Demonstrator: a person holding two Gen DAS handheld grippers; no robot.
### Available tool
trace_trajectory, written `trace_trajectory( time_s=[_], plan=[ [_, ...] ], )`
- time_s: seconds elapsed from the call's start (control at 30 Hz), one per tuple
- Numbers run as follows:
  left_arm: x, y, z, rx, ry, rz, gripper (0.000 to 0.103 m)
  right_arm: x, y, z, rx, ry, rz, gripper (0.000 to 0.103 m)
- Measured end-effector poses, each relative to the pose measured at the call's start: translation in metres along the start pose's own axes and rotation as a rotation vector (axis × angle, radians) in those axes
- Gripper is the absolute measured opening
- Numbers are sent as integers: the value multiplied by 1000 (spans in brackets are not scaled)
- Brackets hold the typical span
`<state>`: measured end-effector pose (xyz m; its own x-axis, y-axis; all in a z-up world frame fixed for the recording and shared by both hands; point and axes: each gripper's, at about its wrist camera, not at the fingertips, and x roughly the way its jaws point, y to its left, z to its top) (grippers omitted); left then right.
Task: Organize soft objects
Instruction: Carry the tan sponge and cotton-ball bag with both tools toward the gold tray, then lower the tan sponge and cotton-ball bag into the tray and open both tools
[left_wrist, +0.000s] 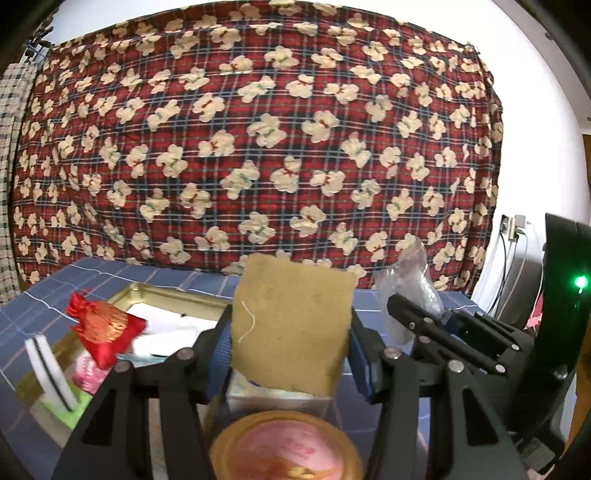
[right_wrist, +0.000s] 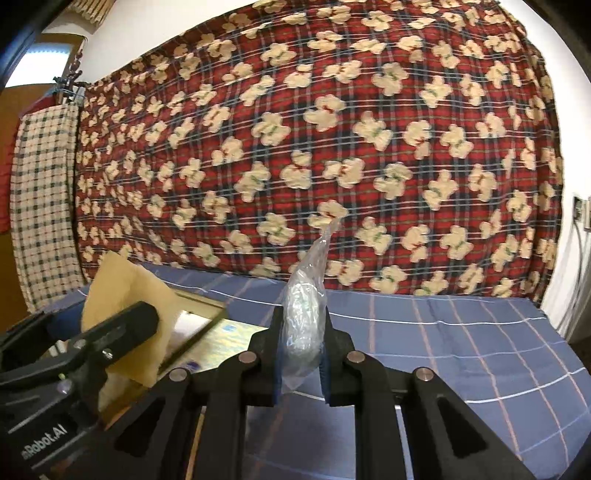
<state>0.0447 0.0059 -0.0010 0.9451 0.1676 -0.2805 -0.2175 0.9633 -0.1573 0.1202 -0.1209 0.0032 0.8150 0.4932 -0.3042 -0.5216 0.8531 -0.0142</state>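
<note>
My left gripper (left_wrist: 290, 332) is shut on a tan square sponge cloth (left_wrist: 291, 321) and holds it upright above the table. The cloth also shows at the left of the right wrist view (right_wrist: 125, 295). My right gripper (right_wrist: 301, 354) is shut on a clear plastic bag (right_wrist: 304, 317) with pale contents, held up over the blue checked tablecloth (right_wrist: 461, 343). That bag and gripper show at the right of the left wrist view (left_wrist: 410, 291). A red drawstring pouch (left_wrist: 105, 328) lies at the left, by a gold-rimmed tray (left_wrist: 166, 293).
A white and black sponge block (left_wrist: 48, 373) and a pink item (left_wrist: 86, 373) lie at the left. A round gold-rimmed pink tin (left_wrist: 284, 446) sits just below my left gripper. A red plaid bear blanket (left_wrist: 258, 147) hangs behind. Cables and a socket (left_wrist: 511, 229) are at the right.
</note>
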Motion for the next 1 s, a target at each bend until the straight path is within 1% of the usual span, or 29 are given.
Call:
trace_trajectory(
  time_s=[0.13,0.33,0.4,0.5,0.6,0.67,0.73,0.9,1.0],
  plan=[
    [-4,18,7,-2,9,30,54,6,21,13,5,10,56,17],
    [-10,56,18,-6,20,101,54,15,55,31,14,31,144,17],
    [-14,71,22,-8,20,130,54,20,70,37,10,57,175,17],
    [-17,97,23,-2,41,174,54,27,94,42,-8,99,212,17],
    [-17,125,18,-12,81,224,54,38,117,42,-28,144,248,17],
    [-16,139,14,-18,104,255,54,45,130,39,-43,177,259,17],
    [-15,147,9,-15,127,271,54,53,144,33,-52,218,280,17],
    [-10,159,-1,-17,168,275,56,63,165,19,-84,274,304,17],
    [-10,159,-3,-8,170,276,57,70,170,13,-94,296,310,17]
  ],
)
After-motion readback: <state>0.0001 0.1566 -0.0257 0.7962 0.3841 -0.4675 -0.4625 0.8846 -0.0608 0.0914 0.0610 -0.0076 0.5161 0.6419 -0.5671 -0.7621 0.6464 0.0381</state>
